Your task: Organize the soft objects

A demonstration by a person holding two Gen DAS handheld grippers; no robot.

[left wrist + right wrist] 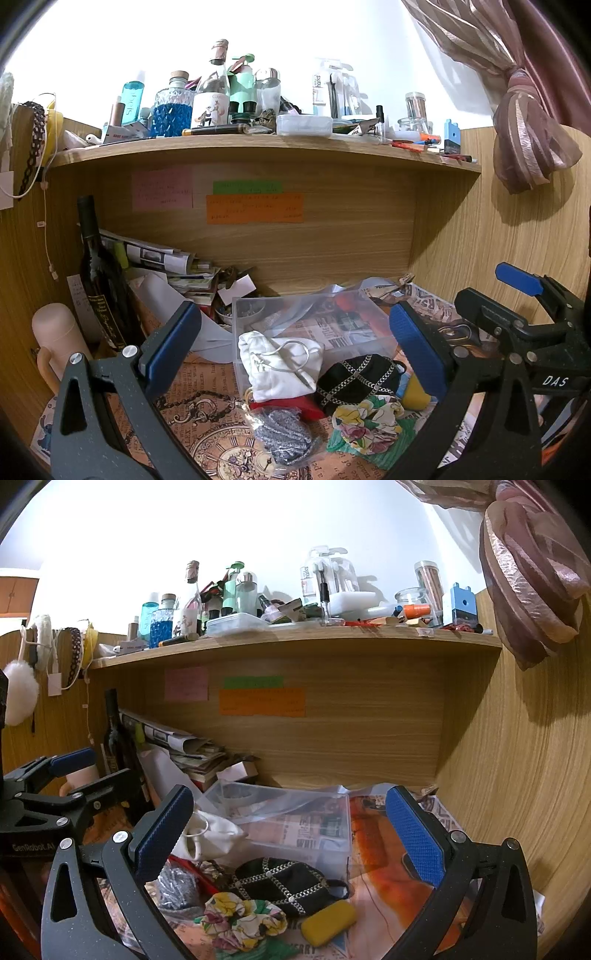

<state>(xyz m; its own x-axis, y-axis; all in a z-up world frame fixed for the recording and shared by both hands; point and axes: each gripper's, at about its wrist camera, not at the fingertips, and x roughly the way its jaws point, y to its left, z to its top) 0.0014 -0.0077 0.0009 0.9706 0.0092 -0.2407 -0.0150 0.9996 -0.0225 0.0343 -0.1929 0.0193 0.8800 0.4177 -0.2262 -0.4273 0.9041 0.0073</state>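
Both the left gripper (pixel 295 347) and right gripper (pixel 290 834) hang with fingers spread, holding nothing. The soft pile sits at six o'clock of the clear box (pixel 343 325), probably awaiting sorting into it.

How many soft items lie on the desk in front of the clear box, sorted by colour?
White: 1, the white drawstring bag
Black: 1, the black chain pouch
Yellow: 1, the yellow sponge
Floral: 1, the floral scrunchie
Silver-grey: 1, the grey scrunchie in a bag
Total: 5

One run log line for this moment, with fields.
left tool: open, empty | right tool: open, empty | soft items: outside clear box | white pouch: against box
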